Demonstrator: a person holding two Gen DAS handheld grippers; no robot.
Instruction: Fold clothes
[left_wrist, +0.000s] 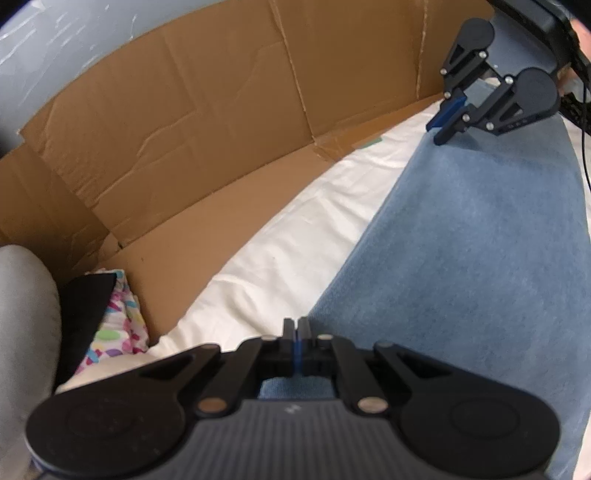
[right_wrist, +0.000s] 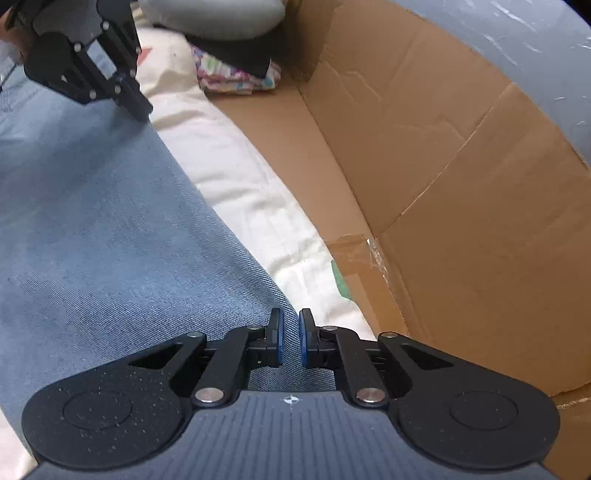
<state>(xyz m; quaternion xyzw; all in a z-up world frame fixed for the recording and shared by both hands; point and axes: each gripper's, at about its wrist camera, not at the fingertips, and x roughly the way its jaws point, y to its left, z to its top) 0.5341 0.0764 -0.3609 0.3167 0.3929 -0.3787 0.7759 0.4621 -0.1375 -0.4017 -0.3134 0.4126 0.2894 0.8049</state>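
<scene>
- Denim garment (left_wrist: 461, 258), blue, lies flat on a white padded sheet (left_wrist: 280, 251); its long edge runs as one straight line between the two grippers, roughly parallel to the cardboard wall (left_wrist: 184, 122) behind it
- left gripper (left_wrist: 296, 328): fingers fully closed, tips right on that long edge at the near corner in its own view; blue cloth shows under the linkage. Whether the hem is actually pinched between the pads – cannot tell, the tips hide it
- right gripper (right_wrist: 291, 325): fingers nearly together, a narrow slit left between the blue pads (right_wrist: 304, 339). Tips sit on the same denim edge, where it meets the sheet. Looks like a thin layer could be caught in the slit, but not confirmed
- Left view also shows the right gripper at the far end of the edge, tips down on the cloth; right view shows the left one the same way. So one gripper per end, well apart, each already at its own corner: neither has to reach
- Key relation: the garment's body lies off to one side of the line joining the fingers, away from the cardboard. My read: the fold would carry this edge over the body, away from the wall, both ends together so the edge stays straight
- Risk: if one end is not truly gripped, that corner drops and the fold skews
- Folded patterned cloth (right_wrist: 236, 77) and a dark piece sit by the cardboard corner, clear of the denim
</scene>
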